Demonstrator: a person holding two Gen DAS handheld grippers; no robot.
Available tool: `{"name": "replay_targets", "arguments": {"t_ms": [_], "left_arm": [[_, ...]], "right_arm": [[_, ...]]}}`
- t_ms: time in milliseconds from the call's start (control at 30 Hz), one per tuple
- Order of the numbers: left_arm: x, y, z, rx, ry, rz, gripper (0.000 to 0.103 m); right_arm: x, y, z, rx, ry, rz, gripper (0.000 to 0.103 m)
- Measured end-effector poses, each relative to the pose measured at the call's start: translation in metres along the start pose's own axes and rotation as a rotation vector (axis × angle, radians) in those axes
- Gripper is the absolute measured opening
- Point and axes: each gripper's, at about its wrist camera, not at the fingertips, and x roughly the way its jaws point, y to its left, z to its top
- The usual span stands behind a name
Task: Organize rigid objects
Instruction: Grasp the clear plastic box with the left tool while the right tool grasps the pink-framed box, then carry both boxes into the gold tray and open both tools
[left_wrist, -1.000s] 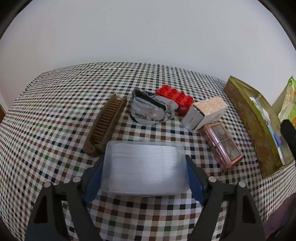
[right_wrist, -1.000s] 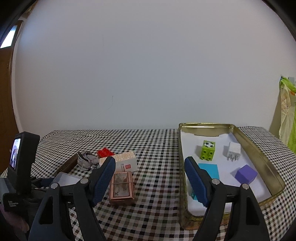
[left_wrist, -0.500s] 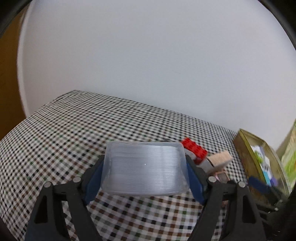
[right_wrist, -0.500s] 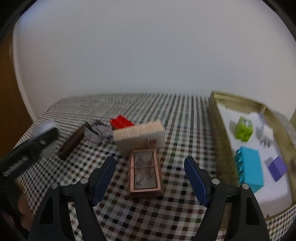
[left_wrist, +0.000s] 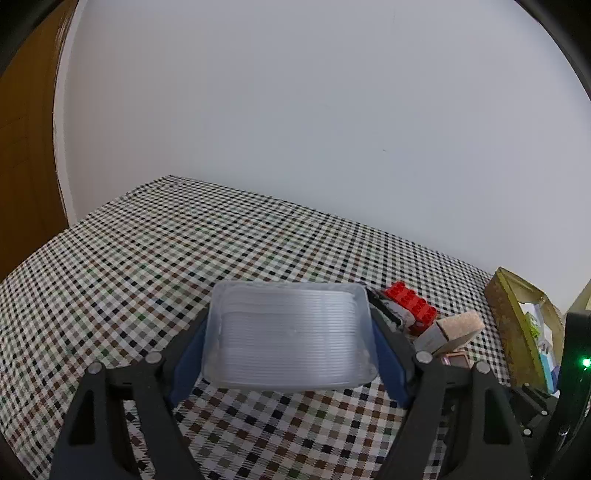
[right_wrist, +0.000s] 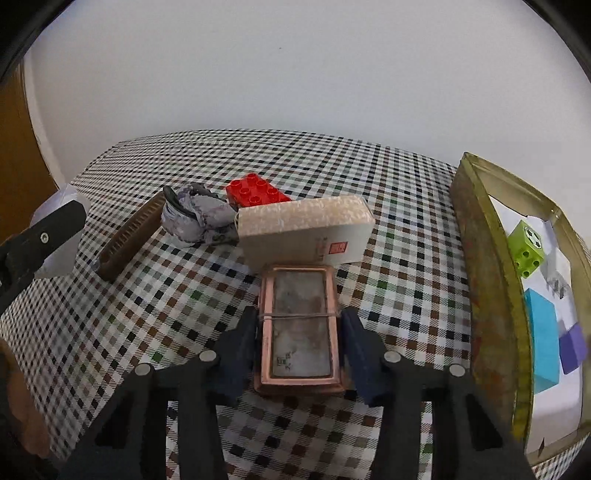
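My left gripper is shut on a clear ribbed plastic box and holds it above the checked tablecloth. My right gripper points down at a flat pink-framed case with a band around it. Its jaws are closing, and both blue pads lie against the case's long sides. Just behind the case stands a beige carton. A red brick, a crumpled grey wrapper and a brown comb lie further back to the left.
A gold tin tray stands at the right, holding a green brick, a cyan block, a purple block and a white plug. A finger of the left gripper shows at the left edge. A wall bounds the table behind.
My right gripper came down over the pink case and its jaws narrowed onto the case's sides. My left gripper lifted the clear box off the table and swung its view left.
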Motion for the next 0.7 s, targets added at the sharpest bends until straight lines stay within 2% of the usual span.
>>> {"name": "replay_targets", "arguments": {"t_ms": [100, 200, 267, 467, 600, 700], "left_arm": [[0.000, -0.002, 0.000, 0.005, 0.004, -0.001, 0.080], [0.001, -0.003, -0.001, 0.002, 0.006, -0.022, 0.080], [-0.001, -0.004, -0.001, 0.006, -0.003, -0.027, 0.080], [-0.004, -0.009, 0.000, 0.018, -0.023, -0.045, 0.080], [-0.008, -0.014, 0.001, 0.033, -0.051, -0.056, 0.080], [-0.010, -0.019, 0.001, 0.045, -0.065, -0.065, 0.080]], "right_arm": [[-0.001, -0.012, -0.003, 0.042, -0.011, 0.057, 0.048], [-0.005, -0.033, -0.005, 0.139, -0.046, 0.226, 0.048], [-0.013, -0.047, -0.011, 0.190, -0.098, 0.285, 0.048], [-0.044, -0.051, -0.018, 0.192, -0.256, 0.314, 0.048], [-0.059, -0.046, -0.016, 0.148, -0.345, 0.220, 0.048], [-0.067, -0.043, -0.016, 0.115, -0.389, 0.181, 0.048]]}}
